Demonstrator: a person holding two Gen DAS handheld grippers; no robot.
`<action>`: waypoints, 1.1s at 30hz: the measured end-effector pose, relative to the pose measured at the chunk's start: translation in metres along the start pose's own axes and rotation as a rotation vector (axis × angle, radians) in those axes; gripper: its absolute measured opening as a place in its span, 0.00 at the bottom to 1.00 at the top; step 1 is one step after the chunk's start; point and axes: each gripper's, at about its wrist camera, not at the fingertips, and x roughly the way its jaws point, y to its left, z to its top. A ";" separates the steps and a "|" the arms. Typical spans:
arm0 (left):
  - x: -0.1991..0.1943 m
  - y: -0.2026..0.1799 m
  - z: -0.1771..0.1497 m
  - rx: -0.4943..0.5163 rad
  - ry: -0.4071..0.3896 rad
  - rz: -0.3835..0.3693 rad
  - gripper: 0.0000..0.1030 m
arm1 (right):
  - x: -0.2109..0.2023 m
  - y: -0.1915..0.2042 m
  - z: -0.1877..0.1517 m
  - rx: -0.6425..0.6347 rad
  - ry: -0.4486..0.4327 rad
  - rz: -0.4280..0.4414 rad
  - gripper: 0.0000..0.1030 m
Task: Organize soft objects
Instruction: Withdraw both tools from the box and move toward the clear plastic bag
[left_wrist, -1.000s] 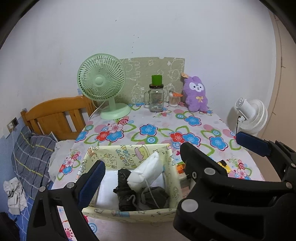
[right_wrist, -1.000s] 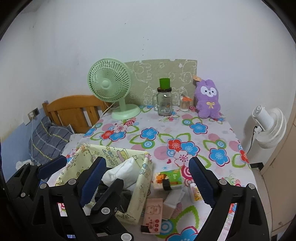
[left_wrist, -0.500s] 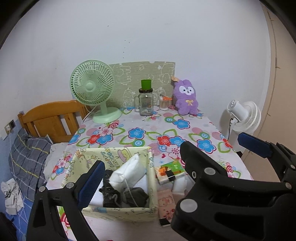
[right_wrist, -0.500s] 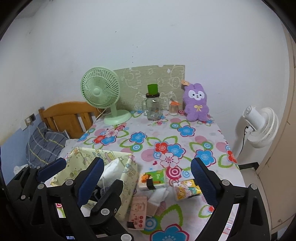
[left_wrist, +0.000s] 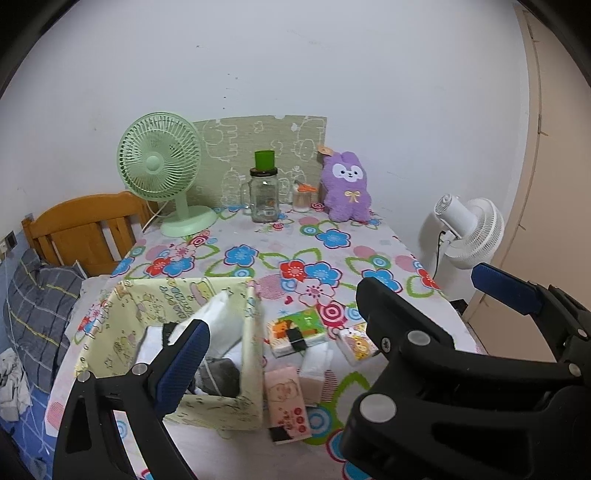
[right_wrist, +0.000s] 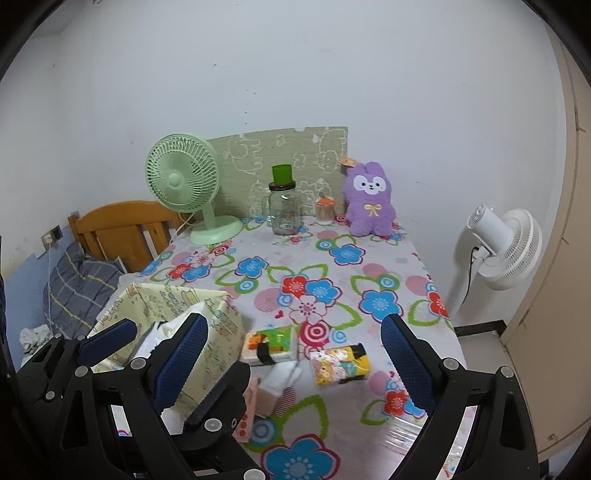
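Note:
A pale yellow fabric box (left_wrist: 221, 406) (right_wrist: 212, 332) sits at the table's near left, holding a white folded item (left_wrist: 225, 314) and dark socks (left_wrist: 218, 373). Right of it lie a green-orange tissue pack (left_wrist: 295, 328) (right_wrist: 273, 343), a yellow cartoon pack (left_wrist: 356, 343) (right_wrist: 340, 363), a pink pack (left_wrist: 286, 402) and a white pack (right_wrist: 280, 376). A purple plush rabbit (left_wrist: 347, 188) (right_wrist: 369, 203) stands at the far edge. My left gripper (left_wrist: 340, 302) is open above the box and packs. My right gripper (right_wrist: 293, 321), close beside it, is open over the packs, holding nothing.
A green desk fan (left_wrist: 162, 173), a glass jar with a green cup (left_wrist: 264, 195) and a small jar (left_wrist: 303, 197) line the far wall. A white floor fan (right_wrist: 506, 247) stands right of the table. A wooden headboard (left_wrist: 85, 225) and a plaid pillow (left_wrist: 40, 314) are on the left.
Both grippers have drawn back and shifted right, still open. The box has slid left in both views, and the tissue packs beside it have come into view.

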 end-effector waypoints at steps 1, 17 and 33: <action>0.001 -0.002 -0.001 0.000 0.001 -0.002 0.96 | -0.001 -0.002 -0.001 0.001 0.000 -0.002 0.94; 0.016 -0.046 -0.027 0.014 0.033 -0.061 0.96 | -0.006 -0.046 -0.031 0.011 -0.004 -0.056 0.94; 0.043 -0.081 -0.060 0.050 0.108 -0.098 0.96 | 0.007 -0.084 -0.071 0.061 0.046 -0.078 0.94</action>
